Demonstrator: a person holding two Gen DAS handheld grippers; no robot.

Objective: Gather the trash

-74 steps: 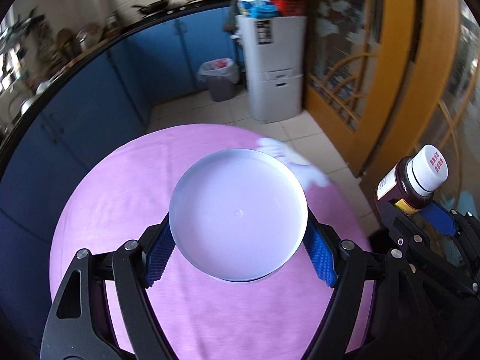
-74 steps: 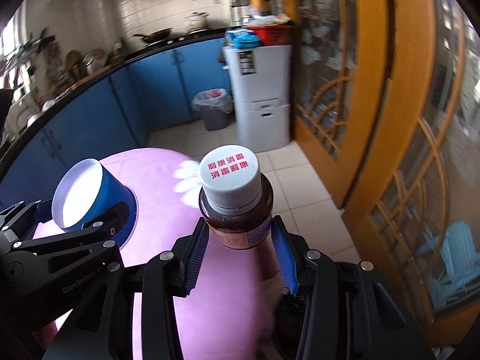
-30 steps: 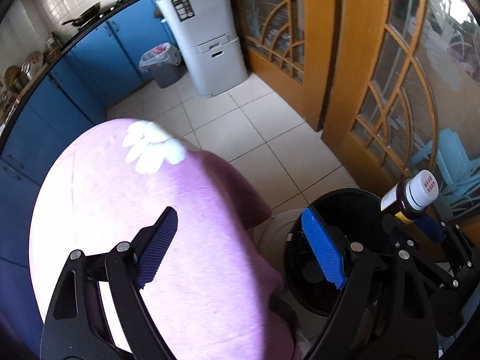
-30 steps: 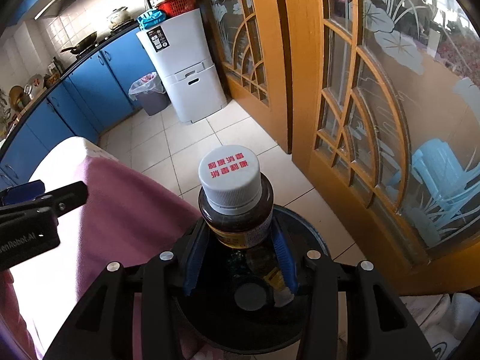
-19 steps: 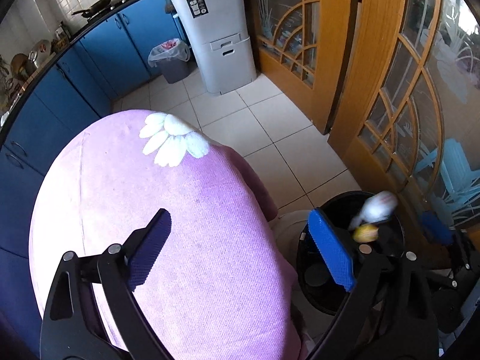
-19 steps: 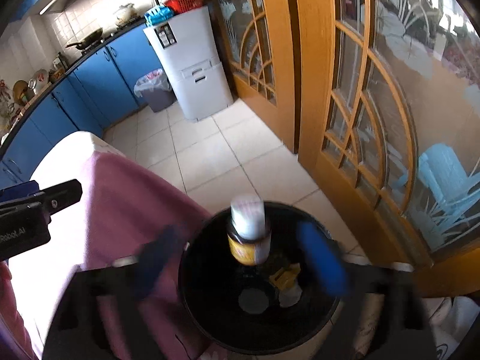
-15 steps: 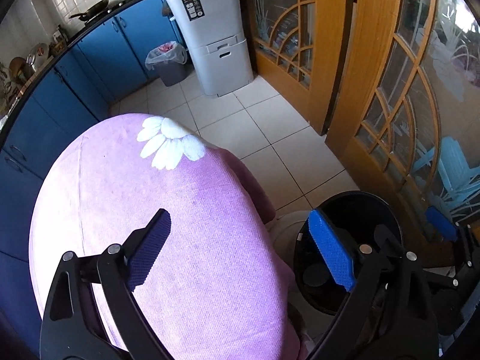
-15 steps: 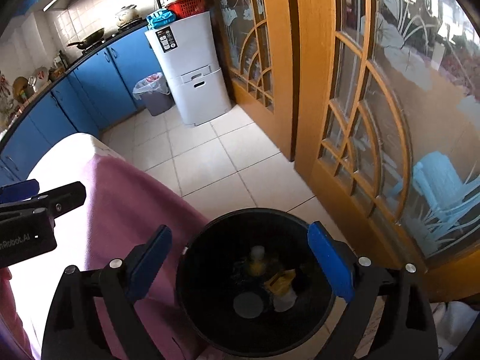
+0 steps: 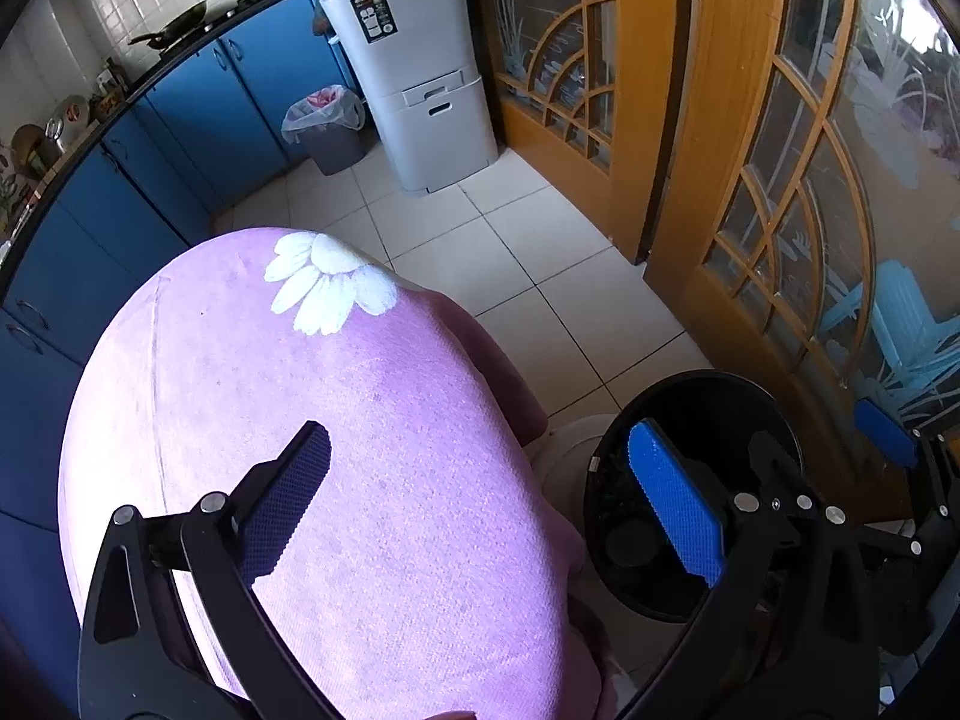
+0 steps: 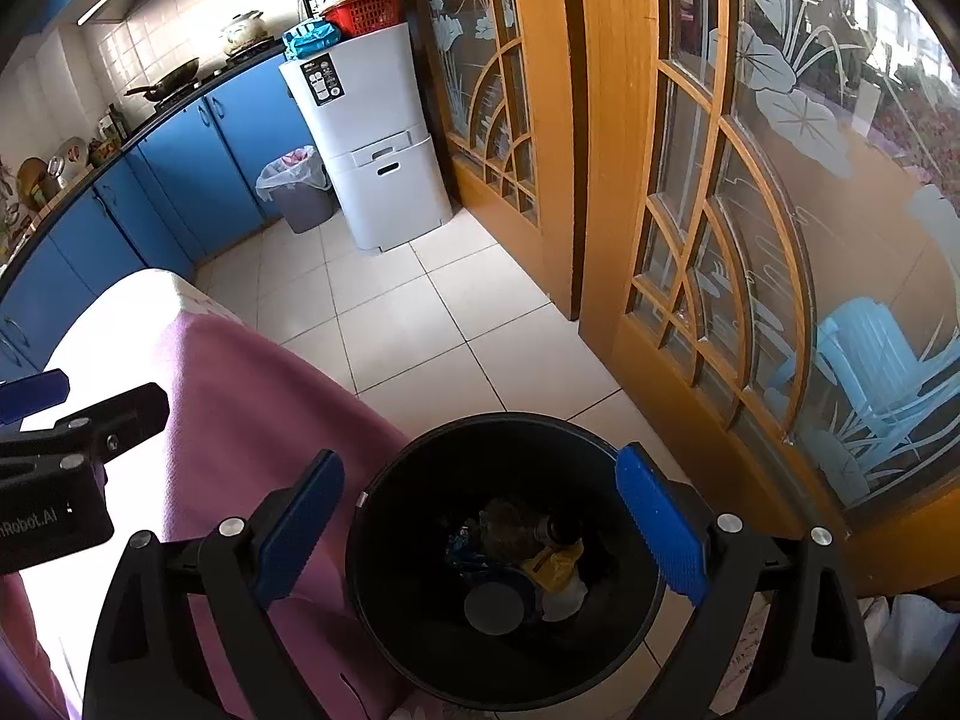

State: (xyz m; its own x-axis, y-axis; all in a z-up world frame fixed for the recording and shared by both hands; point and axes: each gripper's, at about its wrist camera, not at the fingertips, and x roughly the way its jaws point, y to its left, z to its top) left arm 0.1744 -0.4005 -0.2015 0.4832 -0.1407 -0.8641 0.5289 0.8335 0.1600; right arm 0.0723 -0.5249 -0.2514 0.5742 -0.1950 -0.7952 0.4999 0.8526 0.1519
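Right gripper [image 10: 480, 528] spread wide and empty above the black bin [image 10: 384, 594], brown bottle [image 10: 528, 531] it held earlier now lying inside among trash, left gripper [image 9: 480, 498] still opening, empty, over the purple tablecloth [image 9: 360, 420], bin contents visible only from the right wrist.

Bin [image 10: 384, 546] on floor just right of draped table [image 9: 360, 480]; bottle [image 10: 528, 531] and scraps inside; lined bin [image 9: 327, 126] far behind.
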